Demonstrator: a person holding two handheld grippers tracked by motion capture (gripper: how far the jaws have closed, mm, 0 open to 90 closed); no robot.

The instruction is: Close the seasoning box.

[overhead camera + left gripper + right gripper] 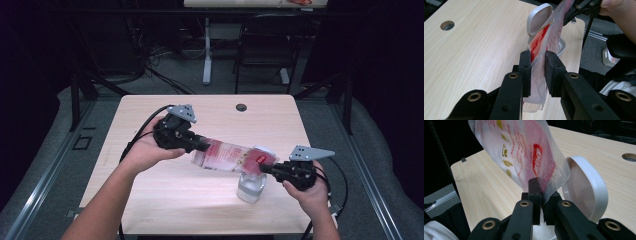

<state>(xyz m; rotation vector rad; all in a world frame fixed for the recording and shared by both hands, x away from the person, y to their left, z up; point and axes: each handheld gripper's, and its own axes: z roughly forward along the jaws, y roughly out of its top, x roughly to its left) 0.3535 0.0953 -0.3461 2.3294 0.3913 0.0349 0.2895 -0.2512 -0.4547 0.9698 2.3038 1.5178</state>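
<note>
Pouch (230, 157): high view; plastic, red print, stretched between 2 grippers above the desk (150, 200), its lower right end over a clear container (250, 187) with its white flip lid (264, 151) open.
Left gripper (537, 62): left gripper view; jaws clamped narrow on 1 end of the pouch (549, 37).
Right gripper (542, 191): right gripper view; jaws pinched on the other end, lid (586, 192) just beside.
Advice: keep both grips firm, raise the left end slowly, hold the low end over the container's mouth.
</note>
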